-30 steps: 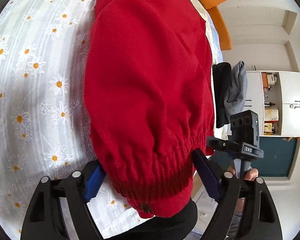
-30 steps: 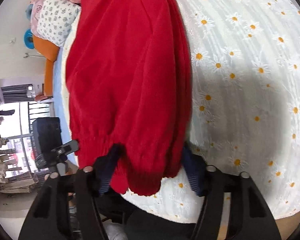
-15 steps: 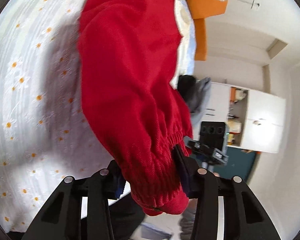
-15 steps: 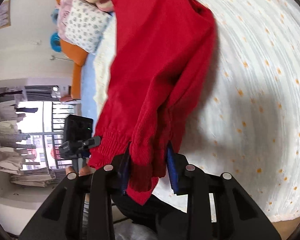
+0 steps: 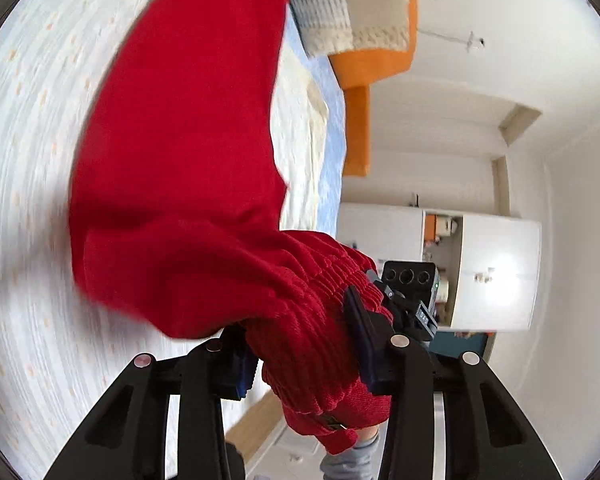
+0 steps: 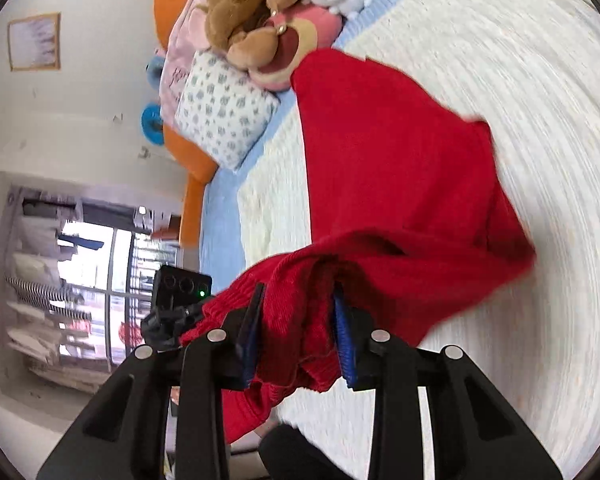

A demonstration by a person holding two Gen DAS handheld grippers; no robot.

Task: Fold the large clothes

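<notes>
Left gripper is clamped on the ribbed hem of the red sweater, a thick bunch of rib between the pads. Right gripper is clamped on the same hem further along, less fabric in the bite. Hem edge is lifted off the bed; the rest of the sweater trails down onto the bedspread toward the plush toys and patterned pillow.

Risks, my read:
- Right bite looks shallow, so knit could slip out under tension.
- Uneven lift between grippers gives a skewed fold line.
- Carrying the hem too far forward drags the body into the toys.
- Motion blur suggests speed; a sleeve may flop out.
</notes>
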